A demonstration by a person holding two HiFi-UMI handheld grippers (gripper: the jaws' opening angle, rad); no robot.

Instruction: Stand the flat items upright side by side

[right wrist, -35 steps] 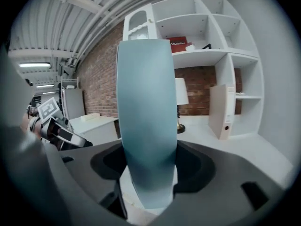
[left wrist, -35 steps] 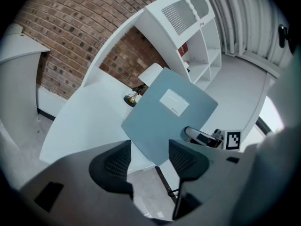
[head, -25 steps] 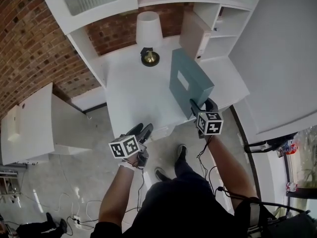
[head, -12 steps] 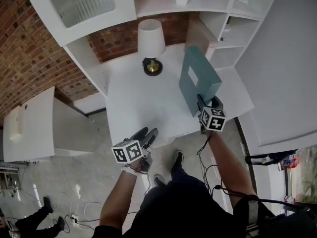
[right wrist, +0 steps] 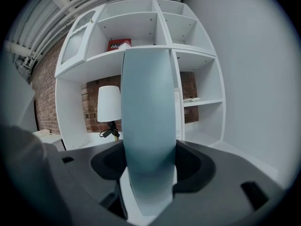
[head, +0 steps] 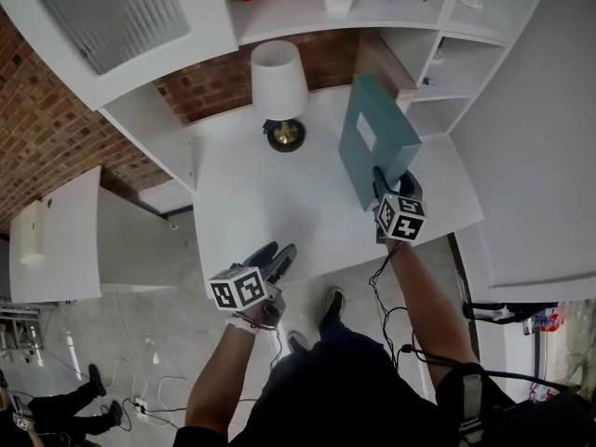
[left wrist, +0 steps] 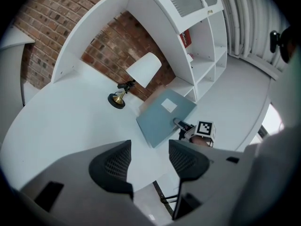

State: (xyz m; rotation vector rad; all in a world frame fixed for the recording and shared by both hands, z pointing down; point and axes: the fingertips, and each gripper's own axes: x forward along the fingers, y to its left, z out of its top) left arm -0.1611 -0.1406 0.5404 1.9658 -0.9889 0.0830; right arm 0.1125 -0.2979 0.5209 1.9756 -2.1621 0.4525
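Teal binder [head: 372, 138], pinched by fingers of right gripper [head: 387, 182], now nearer desk [head: 251, 203] back edge; left gripper [head: 273, 257] spread-fingered, empty. Seat binder upright, flush beside tan binder [head: 380, 59].

A flat grey-teal folder [head: 372, 142] with a small white label on its face stands on edge, slightly tilted, above the table [head: 261, 203]. Its lower end is clamped in the jaws of the right gripper [head: 384, 182]. Just behind it a tan flat item [head: 380, 59], blurred, stands upright by the shelves [head: 447, 45].

Left gripper [head: 277, 251] agape — right gripper [head: 386, 189] clamped
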